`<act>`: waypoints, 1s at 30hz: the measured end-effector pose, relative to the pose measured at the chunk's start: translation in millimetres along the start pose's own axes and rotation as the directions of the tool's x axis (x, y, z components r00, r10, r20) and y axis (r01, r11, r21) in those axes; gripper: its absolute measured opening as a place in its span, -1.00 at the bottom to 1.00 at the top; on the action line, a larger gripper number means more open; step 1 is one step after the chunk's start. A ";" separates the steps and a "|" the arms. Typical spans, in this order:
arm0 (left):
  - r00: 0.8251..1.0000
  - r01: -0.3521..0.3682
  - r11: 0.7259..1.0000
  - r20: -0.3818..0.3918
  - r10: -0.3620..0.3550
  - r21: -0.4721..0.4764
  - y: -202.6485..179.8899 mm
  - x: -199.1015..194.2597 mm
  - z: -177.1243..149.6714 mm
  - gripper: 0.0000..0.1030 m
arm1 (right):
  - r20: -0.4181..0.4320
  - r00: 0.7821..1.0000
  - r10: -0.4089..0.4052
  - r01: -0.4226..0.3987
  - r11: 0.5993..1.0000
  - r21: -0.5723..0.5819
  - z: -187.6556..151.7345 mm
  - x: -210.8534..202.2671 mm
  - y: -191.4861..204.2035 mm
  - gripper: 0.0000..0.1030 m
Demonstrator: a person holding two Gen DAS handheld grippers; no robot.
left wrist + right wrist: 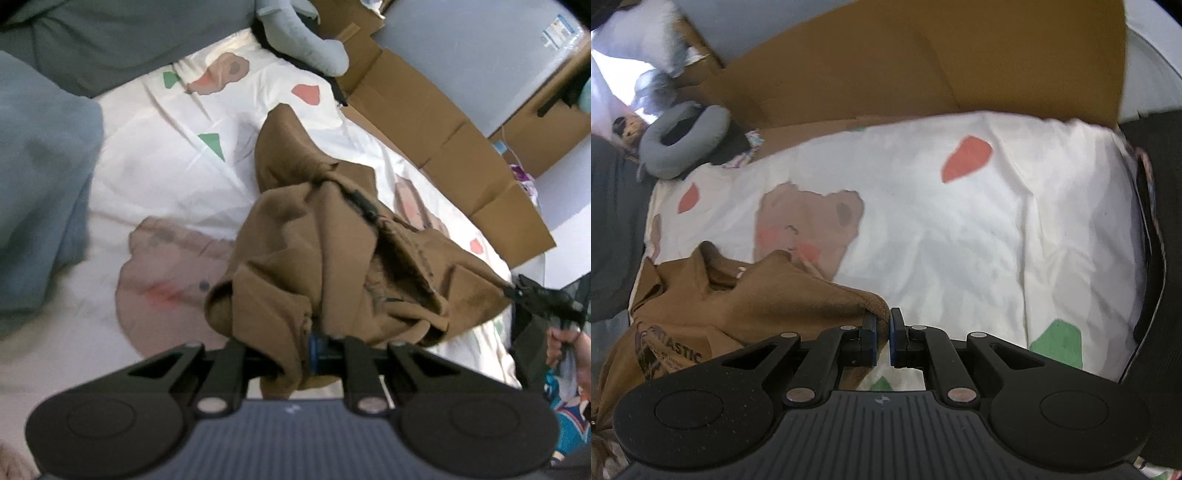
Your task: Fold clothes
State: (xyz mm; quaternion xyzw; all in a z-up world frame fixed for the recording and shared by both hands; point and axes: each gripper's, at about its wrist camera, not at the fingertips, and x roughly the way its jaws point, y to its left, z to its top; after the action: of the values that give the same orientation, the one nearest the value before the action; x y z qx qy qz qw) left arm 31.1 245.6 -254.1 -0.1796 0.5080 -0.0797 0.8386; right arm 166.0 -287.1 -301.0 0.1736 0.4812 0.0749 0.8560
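Brown garment (332, 258), bunched and creased, hangs lifted over the white printed bedsheet (166, 184) between our two grippers. Our left gripper (310, 343) is pinched narrow on a fold of its cloth. Our right gripper (882, 332) is clamped almost closed on another edge, and the fabric stretches away to the left from it. A grey neck pillow (683, 147) and flattened cardboard (424, 122) lie beyond the sheet.

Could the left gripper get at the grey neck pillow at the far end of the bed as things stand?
Probably not right away. The left gripper is shut on the brown garment, which the right gripper also holds. The bedsheet toward the neck pillow looks clear.
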 end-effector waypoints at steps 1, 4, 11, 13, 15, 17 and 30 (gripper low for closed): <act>1.000 0.000 1.000 0.000 0.000 -0.002 -1.1 -9.1 -4.5 -0.74 | 0.003 1.000 0.003 -0.003 1.000 -0.011 1.0 -3.6 2.8 -0.92; 1.000 0.004 1.000 0.002 -0.004 -0.019 -3.8 -30.2 -19.5 -0.74 | 0.012 1.000 0.015 -0.014 0.999 -0.044 4.6 -15.1 10.6 -0.92; 0.999 0.032 0.997 -0.019 -0.034 -0.063 -18.6 -62.0 -48.7 -0.74 | 0.051 0.999 0.015 -0.011 0.996 -0.088 17.6 -43.8 19.2 -0.92; 0.998 0.042 0.998 -0.041 -0.044 -0.053 -27.2 -70.1 -58.7 -0.74 | 0.062 0.998 0.010 -0.004 0.996 -0.091 21.3 -51.1 18.2 -0.92; 0.996 0.059 0.996 -0.058 -0.063 -0.069 -33.5 -78.6 -67.8 -0.74 | 0.073 0.997 0.005 0.002 0.996 -0.093 24.6 -58.0 17.3 -0.92; 0.995 0.068 0.995 -0.070 -0.073 -0.072 -38.8 -86.7 -75.1 -0.74 | 0.081 0.997 0.002 0.006 0.995 -0.095 26.6 -63.8 16.5 -0.92; 0.990 -0.017 0.999 -0.140 0.010 -0.044 -40.0 -84.3 -78.9 0.01 | 0.136 0.985 -0.110 0.121 0.990 -0.071 36.4 -76.1 -13.2 -0.92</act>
State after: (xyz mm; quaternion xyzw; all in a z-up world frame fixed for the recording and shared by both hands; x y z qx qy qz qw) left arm -76.1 217.9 -202.4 -0.1888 0.5685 -0.0750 0.7972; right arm 156.4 -330.0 -227.8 0.1159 0.4298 0.0325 0.8949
